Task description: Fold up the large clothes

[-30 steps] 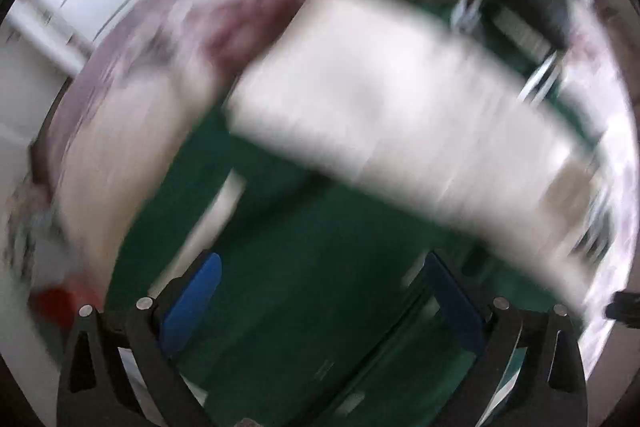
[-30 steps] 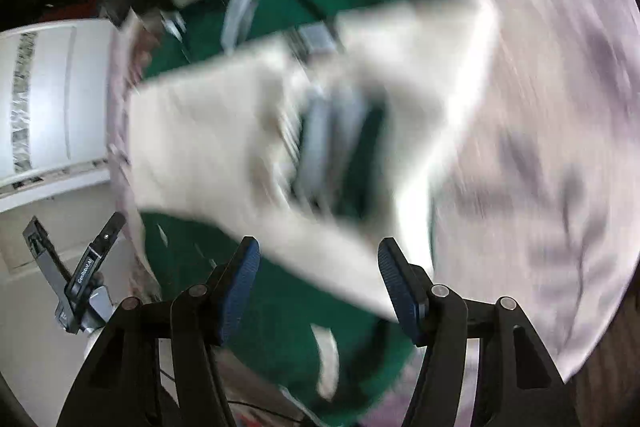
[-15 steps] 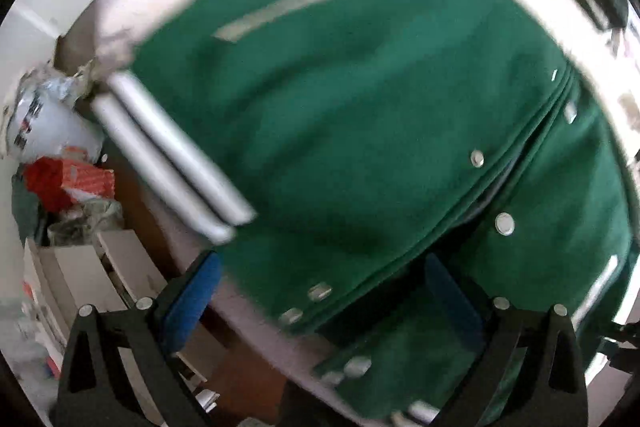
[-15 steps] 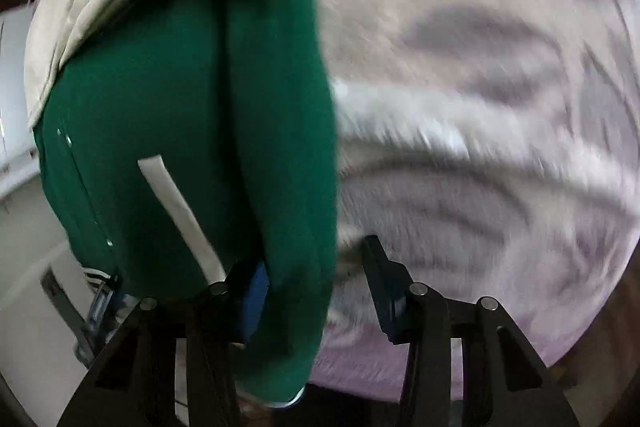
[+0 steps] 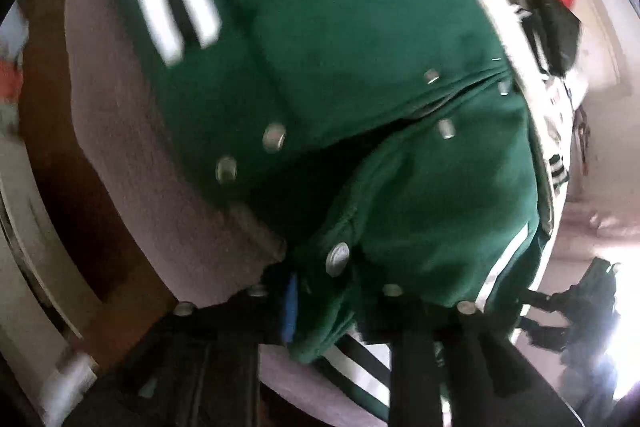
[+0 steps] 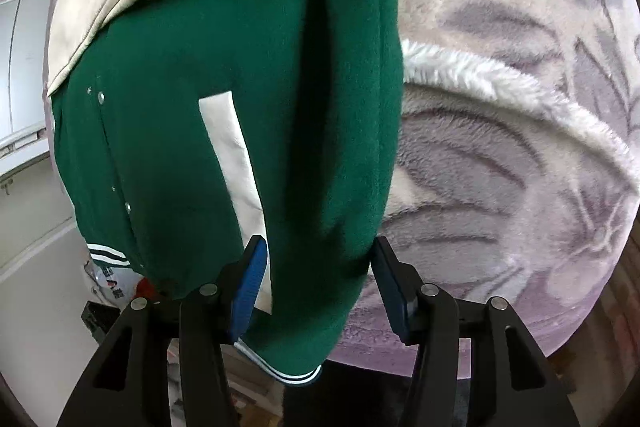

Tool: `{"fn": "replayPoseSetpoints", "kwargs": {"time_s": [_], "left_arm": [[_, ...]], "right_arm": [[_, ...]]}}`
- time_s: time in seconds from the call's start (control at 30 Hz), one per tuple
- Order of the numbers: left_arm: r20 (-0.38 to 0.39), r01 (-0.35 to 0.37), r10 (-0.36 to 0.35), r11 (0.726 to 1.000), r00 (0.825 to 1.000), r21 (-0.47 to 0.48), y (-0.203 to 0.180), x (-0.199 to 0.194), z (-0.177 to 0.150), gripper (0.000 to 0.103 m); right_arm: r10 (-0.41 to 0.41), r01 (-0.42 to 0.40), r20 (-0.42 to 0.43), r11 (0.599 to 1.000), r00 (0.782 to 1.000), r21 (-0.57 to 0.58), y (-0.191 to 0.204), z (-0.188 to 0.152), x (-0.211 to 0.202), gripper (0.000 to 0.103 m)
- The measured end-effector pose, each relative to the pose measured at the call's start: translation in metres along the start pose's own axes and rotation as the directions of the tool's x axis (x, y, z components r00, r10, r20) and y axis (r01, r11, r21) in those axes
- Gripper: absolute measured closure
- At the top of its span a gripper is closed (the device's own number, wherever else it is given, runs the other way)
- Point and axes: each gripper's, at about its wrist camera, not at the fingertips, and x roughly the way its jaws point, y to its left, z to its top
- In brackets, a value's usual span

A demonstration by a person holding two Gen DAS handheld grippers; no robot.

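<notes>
A fluffy grey blanket (image 6: 520,155) with a leaf print is spread underneath, and the green jacket (image 6: 192,115) is laid on it, with its long side running from near to far. The hem end of the jacket is nearest to both grippers. The thick folded edge on the right is straddled by the right gripper (image 6: 316,287); its jaws are opening, with cloth between them but not squeezed. The snap-button front edge is being closed on by the left gripper (image 5: 336,307), and green cloth is pinched there.
</notes>
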Motion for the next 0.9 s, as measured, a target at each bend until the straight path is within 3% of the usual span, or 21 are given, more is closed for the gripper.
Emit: {"fn": "replayPoseSetpoints", "kwargs": {"time_s": [0.07,0.13,0.2,0.33,0.37,0.4,0.43,0.47,0.53,0.57,0.63,0.67,0.7,0.83,0.9], "left_arm": [[-0.026,0.012,-0.011,0.999,1.000,0.034,0.004,0.004,0.003,0.082],[-0.090,-0.003,0.005,1.000,0.996,0.020,0.009,0.009,0.008,0.064],[-0.117,-0.078,0.082,0.996,0.990,0.038,0.003,0.005,0.010,0.060],[-0.068,-0.235,0.245,0.963,0.967,0.134,-0.023,-0.018,0.003,0.047],[-0.045,-0.267,0.277,0.950,0.960,0.165,-0.032,-0.024,0.000,0.042],[-0.027,-0.294,0.306,0.934,0.952,0.202,-0.046,-0.025,-0.002,0.028],[-0.013,-0.322,0.333,0.918,0.943,0.231,-0.058,-0.021,-0.004,0.023],[-0.003,-0.330,0.342,0.910,0.940,0.252,-0.066,-0.017,-0.006,0.023],[0.040,-0.396,0.408,0.852,0.912,0.343,-0.096,0.009,-0.013,0.023],[0.049,-0.403,0.417,0.832,0.907,0.382,-0.105,0.021,-0.017,0.023],[0.060,-0.432,0.458,0.775,0.887,0.461,-0.118,0.053,-0.025,0.023],[0.065,-0.461,0.496,0.741,0.866,0.488,-0.122,0.072,-0.028,0.023],[0.075,-0.473,0.506,0.730,0.859,0.493,-0.123,0.079,-0.028,0.022],[0.082,-0.438,0.452,0.781,0.888,0.444,-0.108,0.077,-0.030,0.017],[0.110,-0.428,0.426,0.791,0.898,0.436,-0.103,0.073,-0.031,0.015]], "right_arm": [[-0.012,0.012,0.009,1.000,1.000,0.005,-0.001,0.000,-0.003,0.047],[-0.008,0.008,0.002,1.000,1.000,0.012,-0.003,0.003,-0.007,0.047],[0.011,-0.011,0.000,1.000,1.000,0.022,-0.012,0.006,-0.013,0.047],[0.086,-0.089,0.051,0.994,0.995,0.061,-0.036,0.015,-0.038,0.047],[0.108,-0.112,0.070,0.991,0.992,0.070,-0.042,0.018,-0.045,0.047],[0.128,-0.137,0.101,0.987,0.987,0.081,-0.050,0.021,-0.055,0.047],[0.137,-0.147,0.117,0.986,0.984,0.083,-0.055,0.023,-0.059,0.047],[0.147,-0.158,0.130,0.984,0.981,0.080,-0.059,0.025,-0.063,0.047],[0.144,-0.154,0.133,0.986,0.980,0.067,-0.063,0.032,-0.063,0.047],[0.148,-0.156,0.128,0.986,0.981,0.051,-0.061,0.034,-0.060,0.047],[0.145,-0.147,0.097,0.989,0.985,0.014,-0.053,0.032,-0.049,0.047],[0.137,-0.137,0.074,0.991,0.988,-0.008,-0.047,0.028,-0.041,0.047],[0.115,-0.113,0.037,0.992,0.993,-0.048,-0.039,0.022,-0.027,0.047],[-0.047,0.037,-0.077,0.992,0.996,-0.124,-0.035,0.001,0.021,0.047],[-0.034,0.028,-0.053,0.993,0.998,-0.112,-0.046,-0.004,0.032,0.047]]}}
